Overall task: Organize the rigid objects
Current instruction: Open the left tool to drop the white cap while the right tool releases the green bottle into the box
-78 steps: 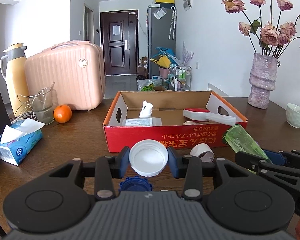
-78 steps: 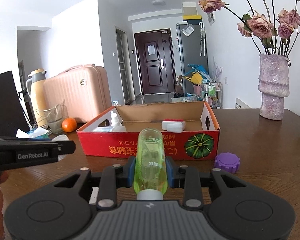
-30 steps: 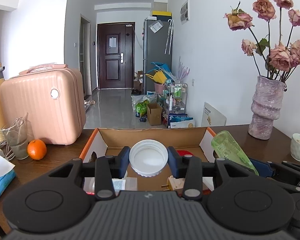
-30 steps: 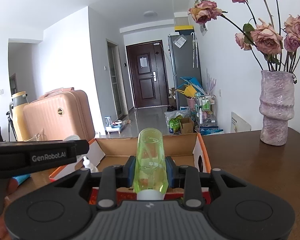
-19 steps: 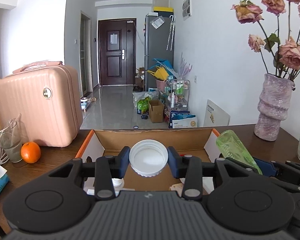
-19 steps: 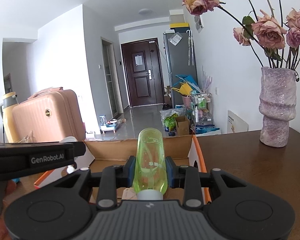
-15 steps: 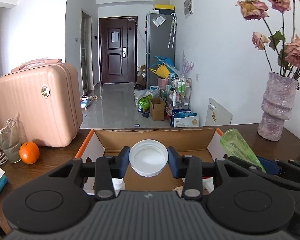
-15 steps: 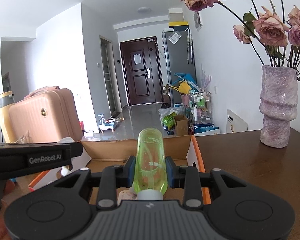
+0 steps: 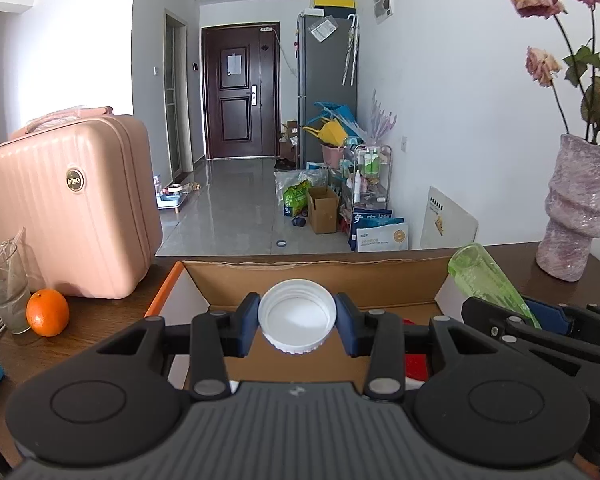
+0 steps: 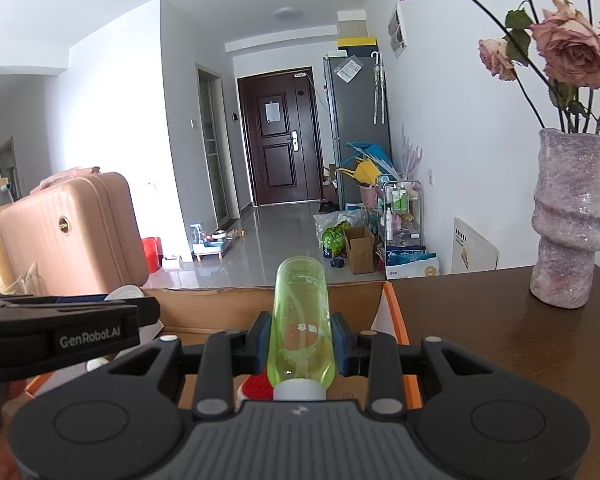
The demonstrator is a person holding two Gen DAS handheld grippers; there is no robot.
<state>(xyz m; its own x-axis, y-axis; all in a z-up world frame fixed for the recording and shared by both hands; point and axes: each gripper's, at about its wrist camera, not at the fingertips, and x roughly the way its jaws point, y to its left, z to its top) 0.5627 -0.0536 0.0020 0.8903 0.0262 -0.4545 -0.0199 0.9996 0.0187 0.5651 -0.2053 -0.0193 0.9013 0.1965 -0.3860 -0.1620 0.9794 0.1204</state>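
Both views are bright with daylight that enters from the left of the frame, blowing the white wall (image 9: 80,60) there nearly to pure white. The glossy floor (image 9: 236,216) reflects the dark door (image 9: 240,92). Focus is sharp throughout, with no motion blur. Fisheye distortion bows the walls outward, and dark vignetting clips the frame corners.

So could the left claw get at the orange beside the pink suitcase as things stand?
Probably not yet: the left claw is shut on the white plastic cap. The round orange sits unobstructed on the dark wooden table.
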